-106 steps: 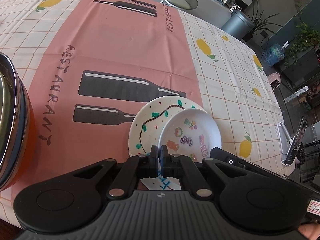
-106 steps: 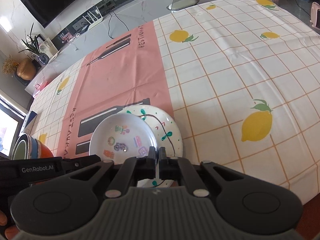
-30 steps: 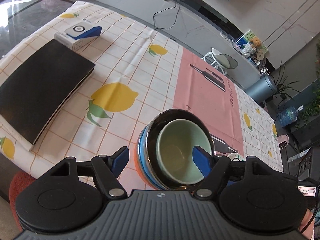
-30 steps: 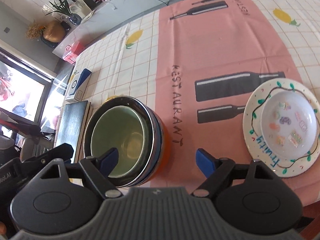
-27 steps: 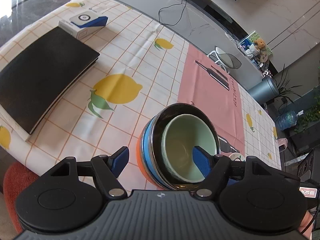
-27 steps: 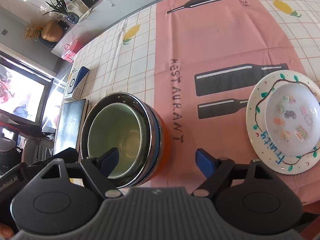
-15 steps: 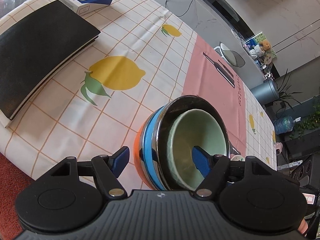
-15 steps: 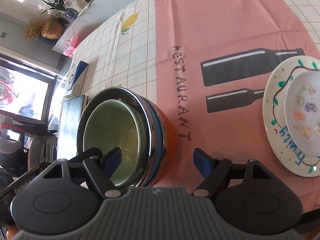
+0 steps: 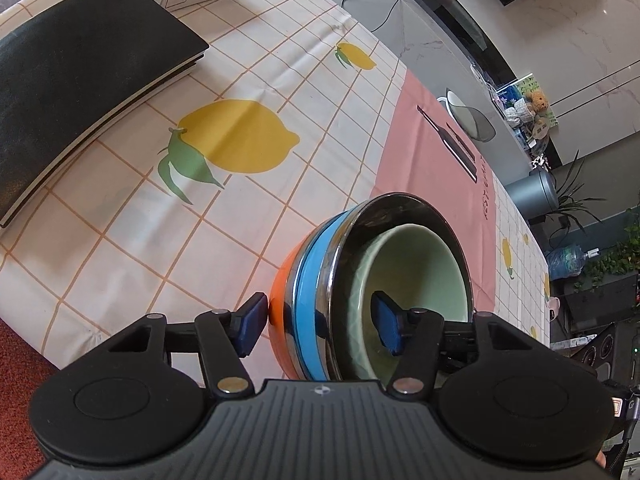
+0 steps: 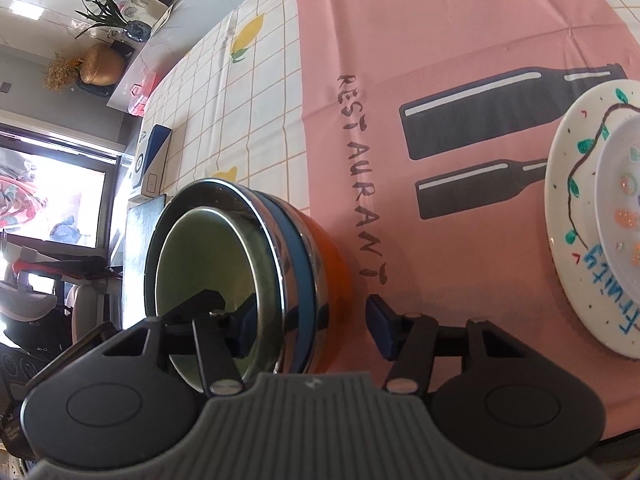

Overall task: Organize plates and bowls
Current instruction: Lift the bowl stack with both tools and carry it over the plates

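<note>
Straddling the bowl stack [image 9: 384, 280] rim w/ spread jaws, nothing clamped, L gripper [image 9: 320, 322] and R gripper [image 10: 310, 326] are being held; stack sitting left of the plate [image 10: 576, 216] (small dish on it).

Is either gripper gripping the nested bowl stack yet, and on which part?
No. Left gripper and right gripper are open, each straddling the rim wall of the nested stack of orange, blue, steel and pale green bowls without clamping.

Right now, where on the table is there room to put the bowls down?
There is bare cloth on the pink strip between the stack of bowls and the painted plate, over the bottle prints. There is more over the big lemon print, between the bowls and the black book. Both grippers' fingers crowd the stack's rim.
</note>
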### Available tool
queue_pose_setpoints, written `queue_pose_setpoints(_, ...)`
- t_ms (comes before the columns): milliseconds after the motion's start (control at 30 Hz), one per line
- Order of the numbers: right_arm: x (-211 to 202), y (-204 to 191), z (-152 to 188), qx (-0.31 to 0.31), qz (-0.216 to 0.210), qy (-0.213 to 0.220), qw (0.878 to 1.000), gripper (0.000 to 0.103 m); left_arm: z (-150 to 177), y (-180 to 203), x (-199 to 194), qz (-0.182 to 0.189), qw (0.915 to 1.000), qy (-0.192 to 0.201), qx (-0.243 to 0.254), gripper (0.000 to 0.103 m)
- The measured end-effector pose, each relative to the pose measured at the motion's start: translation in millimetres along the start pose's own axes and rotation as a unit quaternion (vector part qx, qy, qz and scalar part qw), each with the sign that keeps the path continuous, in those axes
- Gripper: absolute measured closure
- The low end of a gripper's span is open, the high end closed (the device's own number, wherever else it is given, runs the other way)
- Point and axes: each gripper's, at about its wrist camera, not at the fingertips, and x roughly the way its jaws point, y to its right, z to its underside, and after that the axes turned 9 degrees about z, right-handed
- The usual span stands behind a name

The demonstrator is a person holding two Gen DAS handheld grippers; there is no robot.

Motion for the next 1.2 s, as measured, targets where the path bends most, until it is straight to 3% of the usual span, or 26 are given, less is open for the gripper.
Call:
queue_pose_setpoints(100, 1, 2, -1, 0.007, -0.01, -0.005, 1.0, 0.054, 0, -1, 2, -0.009, 1.0, 0.001, 0.001, 0.049)
queue_pose_setpoints(367, 0, 3, 1, 0.007, -0.011, -0.001, 1.0, 0.056, 4, 7, 5, -0.036, 0.999, 0.004, 0.027, 0.054)
queue_pose_setpoints(833, -7, 4, 2, -0.004, -0.01, 0.006, 1.0, 0.061, 8, 21, 2, -0.045, 0.9981, 0.008, 0.041, 0.053)
queue_pose_setpoints(1200, -46, 21, -4, -0.004, -0.019, 0.026, 0.999, 0.061, 14, 75, 3, -0.037, 0.9962, 0.008, 0.079, 0.053)
